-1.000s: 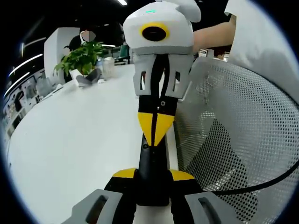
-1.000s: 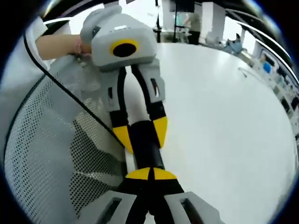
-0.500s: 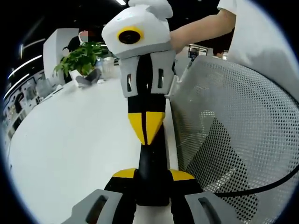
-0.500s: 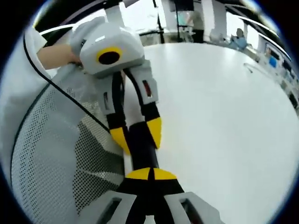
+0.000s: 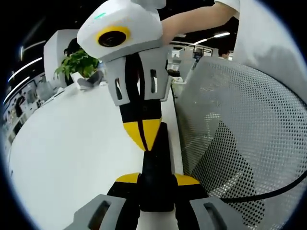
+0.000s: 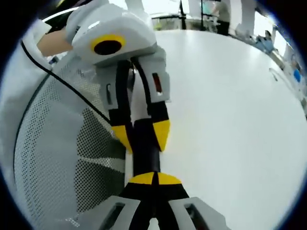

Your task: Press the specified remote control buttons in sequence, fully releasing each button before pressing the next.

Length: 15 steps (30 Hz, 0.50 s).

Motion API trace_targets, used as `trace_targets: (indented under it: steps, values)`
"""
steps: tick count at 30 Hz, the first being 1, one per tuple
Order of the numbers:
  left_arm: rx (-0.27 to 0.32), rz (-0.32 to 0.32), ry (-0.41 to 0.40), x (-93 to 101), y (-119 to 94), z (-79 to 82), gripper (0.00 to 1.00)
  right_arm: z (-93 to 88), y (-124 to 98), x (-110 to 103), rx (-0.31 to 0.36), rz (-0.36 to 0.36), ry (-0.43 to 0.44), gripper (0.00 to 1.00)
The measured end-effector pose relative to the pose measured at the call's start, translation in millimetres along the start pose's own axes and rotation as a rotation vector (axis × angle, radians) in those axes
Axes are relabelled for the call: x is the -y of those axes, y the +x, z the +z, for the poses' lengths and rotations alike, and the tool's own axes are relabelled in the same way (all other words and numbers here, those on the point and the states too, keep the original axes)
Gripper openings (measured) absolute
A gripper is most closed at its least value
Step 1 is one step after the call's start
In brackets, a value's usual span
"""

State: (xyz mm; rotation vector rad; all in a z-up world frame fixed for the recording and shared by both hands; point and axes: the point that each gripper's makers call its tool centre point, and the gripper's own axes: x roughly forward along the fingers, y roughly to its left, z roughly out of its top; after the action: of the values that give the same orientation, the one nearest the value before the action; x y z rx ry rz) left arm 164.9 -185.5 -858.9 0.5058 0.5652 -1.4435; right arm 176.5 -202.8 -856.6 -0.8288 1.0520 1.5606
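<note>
We see one broad white table [image 5: 72, 158], one grey mesh chair back [image 5: 240, 143] beside it and one green potted plant [image 5: 79, 62] far off. One slim black remote control [image 5: 156, 167] lies between our tongs. The left tongs [image 5: 156, 184] grip its near end, seemingly to steady it; the right tongs [image 5: 140, 136], tips together, touch its top, likely pressing a button.
</note>
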Motion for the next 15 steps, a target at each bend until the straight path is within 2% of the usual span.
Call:
trace_targets:
  steps: [7, 10, 15]
  values:
    - [-0.002, 0.003, -0.001, 0.0, 0.6, -0.3, 0.25, -0.4, 1.3, 2.1, -0.050, 0.065, 0.020, 0.00]
    - [-0.002, 0.002, 0.000, 0.0, 0.5, -0.6, 0.25, -1.1, 1.2, 2.2, -0.045, 0.074, 0.054, 0.00]
    - [-0.004, 0.001, 0.002, 0.4, 0.4, -0.4, 0.25, -1.6, 1.0, 0.3, -0.018, 0.047, 0.077, 0.00]
